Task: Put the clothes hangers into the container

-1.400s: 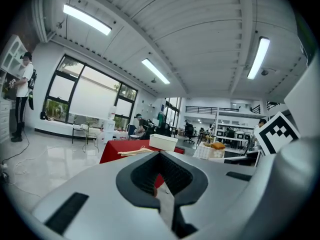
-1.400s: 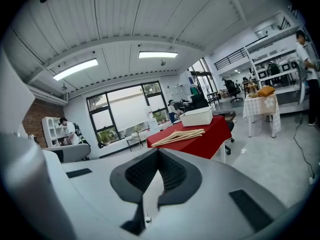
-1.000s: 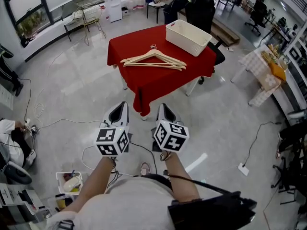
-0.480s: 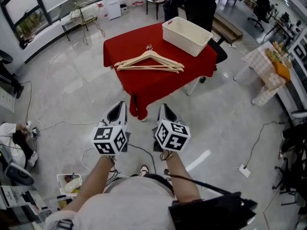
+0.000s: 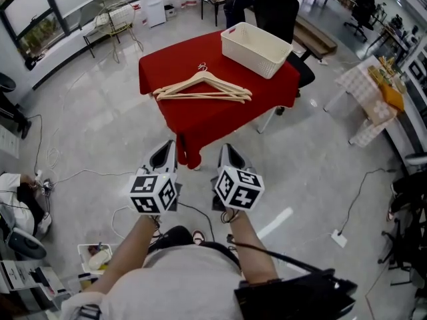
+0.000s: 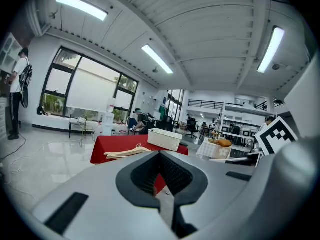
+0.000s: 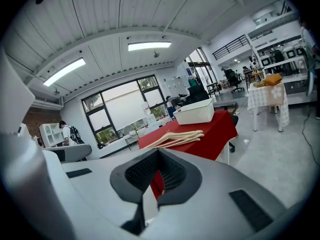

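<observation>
Several wooden hangers (image 5: 203, 89) lie on a red-clothed table (image 5: 200, 122) near a white container (image 5: 257, 40), in an office with a grey floor (image 5: 93, 122). Left gripper (image 5: 165, 153) and right gripper (image 5: 230, 153) hover well short, fingers closed on nothing.

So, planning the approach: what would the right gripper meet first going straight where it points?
Probably the hanging side of the red tablecloth, just below the hangers; only open floor lies before it, though depth is unclear.
</observation>
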`<state>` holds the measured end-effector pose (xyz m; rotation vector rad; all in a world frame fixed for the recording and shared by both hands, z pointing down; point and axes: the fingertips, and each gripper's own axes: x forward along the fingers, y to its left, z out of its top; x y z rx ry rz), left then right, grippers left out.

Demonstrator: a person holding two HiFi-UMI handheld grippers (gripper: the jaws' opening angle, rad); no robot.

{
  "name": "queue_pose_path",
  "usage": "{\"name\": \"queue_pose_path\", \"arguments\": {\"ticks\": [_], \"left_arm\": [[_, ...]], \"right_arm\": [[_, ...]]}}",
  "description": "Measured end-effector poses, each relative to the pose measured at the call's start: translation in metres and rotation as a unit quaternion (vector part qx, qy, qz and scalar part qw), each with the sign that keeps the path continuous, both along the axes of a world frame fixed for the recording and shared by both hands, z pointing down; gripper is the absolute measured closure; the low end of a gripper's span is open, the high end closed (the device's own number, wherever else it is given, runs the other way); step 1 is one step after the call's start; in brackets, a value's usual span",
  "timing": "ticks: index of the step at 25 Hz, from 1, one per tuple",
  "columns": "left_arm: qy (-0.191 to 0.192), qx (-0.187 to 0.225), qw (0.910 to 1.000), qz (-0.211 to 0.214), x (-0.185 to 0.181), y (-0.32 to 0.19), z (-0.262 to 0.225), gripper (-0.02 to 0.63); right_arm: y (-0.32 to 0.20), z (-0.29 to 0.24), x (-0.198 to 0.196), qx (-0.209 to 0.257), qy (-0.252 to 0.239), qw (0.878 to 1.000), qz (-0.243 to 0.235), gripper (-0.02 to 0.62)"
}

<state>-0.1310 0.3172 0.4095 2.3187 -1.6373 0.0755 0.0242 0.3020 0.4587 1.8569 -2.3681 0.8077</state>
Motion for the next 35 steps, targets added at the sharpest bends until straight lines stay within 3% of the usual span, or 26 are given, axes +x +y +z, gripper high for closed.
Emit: {"name": "queue_pose_path", "arguments": {"ticks": [13, 29, 35], "left_arm": [[0.008, -0.003, 0.9998, 0.019, 0.011, -0.046, 0.014, 0.603], [0.019, 0.000, 0.9994, 0.028, -0.002, -0.202, 0.015, 0.603], [0.022, 0.002, 0.9988, 0.043, 0.002, -0.265, 0.016, 0.603]], "right_arm": [[-0.031, 0.020, 0.018, -0.015, -0.004, 1.000, 0.027, 0.580], [-0.184, 0.021, -0.010, -0.022, 0.004, 1.000, 0.017, 0.580], [-0.240, 0.018, -0.002, -0.022, 0.019, 0.999, 0.031, 0.580]]}}
